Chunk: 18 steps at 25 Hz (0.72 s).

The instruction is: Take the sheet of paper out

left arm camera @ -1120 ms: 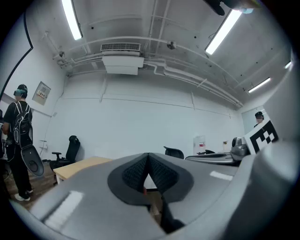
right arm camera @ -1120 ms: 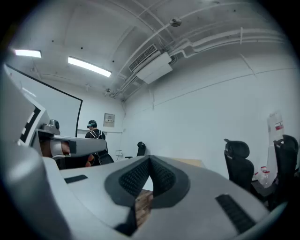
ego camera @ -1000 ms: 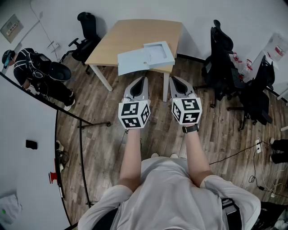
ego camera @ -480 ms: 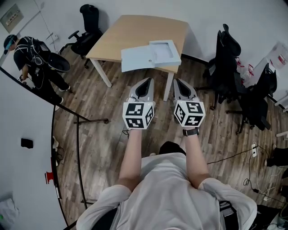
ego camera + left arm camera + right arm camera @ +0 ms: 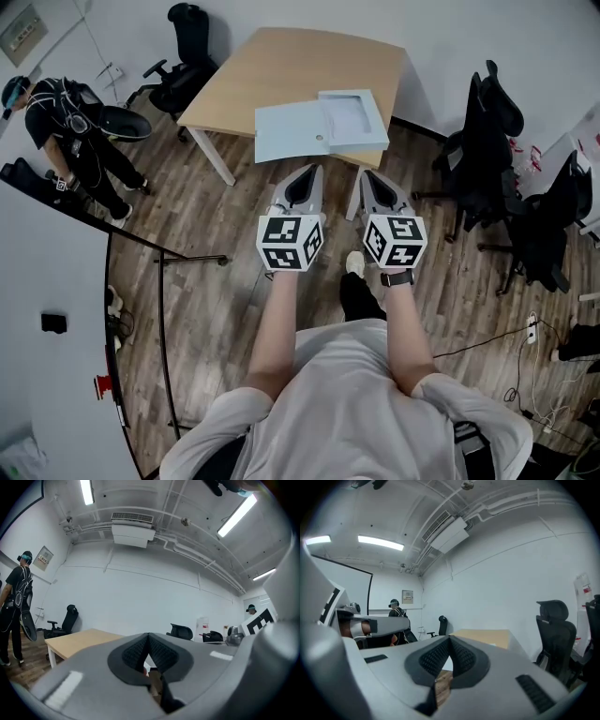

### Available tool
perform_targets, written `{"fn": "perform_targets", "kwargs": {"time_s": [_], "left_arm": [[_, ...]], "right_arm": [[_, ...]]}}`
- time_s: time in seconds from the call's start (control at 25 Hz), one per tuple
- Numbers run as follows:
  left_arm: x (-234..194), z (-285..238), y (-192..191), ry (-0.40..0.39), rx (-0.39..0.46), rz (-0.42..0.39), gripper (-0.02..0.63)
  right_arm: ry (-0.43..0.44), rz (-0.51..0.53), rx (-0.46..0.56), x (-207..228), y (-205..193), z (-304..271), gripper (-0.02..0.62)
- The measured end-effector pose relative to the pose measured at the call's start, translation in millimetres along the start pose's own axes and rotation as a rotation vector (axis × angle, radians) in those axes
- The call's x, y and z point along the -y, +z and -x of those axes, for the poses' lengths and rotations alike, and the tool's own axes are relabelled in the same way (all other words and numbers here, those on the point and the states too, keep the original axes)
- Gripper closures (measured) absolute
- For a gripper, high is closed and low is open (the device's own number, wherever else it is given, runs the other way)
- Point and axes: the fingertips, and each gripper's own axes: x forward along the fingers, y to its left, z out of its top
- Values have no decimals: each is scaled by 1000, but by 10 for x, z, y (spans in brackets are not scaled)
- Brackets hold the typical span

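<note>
A pale flat box lies open on the wooden table [image 5: 281, 66]: its lid [image 5: 289, 131] is spread to the left and its shallow tray [image 5: 354, 117] to the right. A white sheet seems to lie in the tray. My left gripper [image 5: 302, 172] and right gripper [image 5: 367, 176] are held side by side, level, just short of the table's near edge. Both are shut with nothing between the jaws. In the left gripper view the left gripper [image 5: 148, 637] points past the table [image 5: 77, 639]. The right gripper [image 5: 450, 641] has the table [image 5: 485, 637] ahead of it.
Black office chairs [image 5: 492, 141] stand to the right of the table and another chair [image 5: 187, 37] at its far left corner. A person [image 5: 66, 122] in dark clothes stands at the left behind a black rail [image 5: 159, 253]. Cables [image 5: 487, 328] lie on the wooden floor.
The table and box have come nearer as I step forward, one foot now showing below the grippers. Both grippers stay shut, side by side, closer to the table's edge.
</note>
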Motion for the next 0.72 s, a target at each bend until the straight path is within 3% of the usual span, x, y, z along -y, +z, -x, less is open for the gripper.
{"fn": "perform_targets", "kwargs": {"time_s": [0.4,0.72], "left_arm": [[-345,-1458,188,-22,33,-33,597],[-625,-2624,150,-11,16,-27,597]], "right_arm": [[67,-44,39,886,379,-1333,584],[140,17,-4,1537,499,-2253,584]]}}
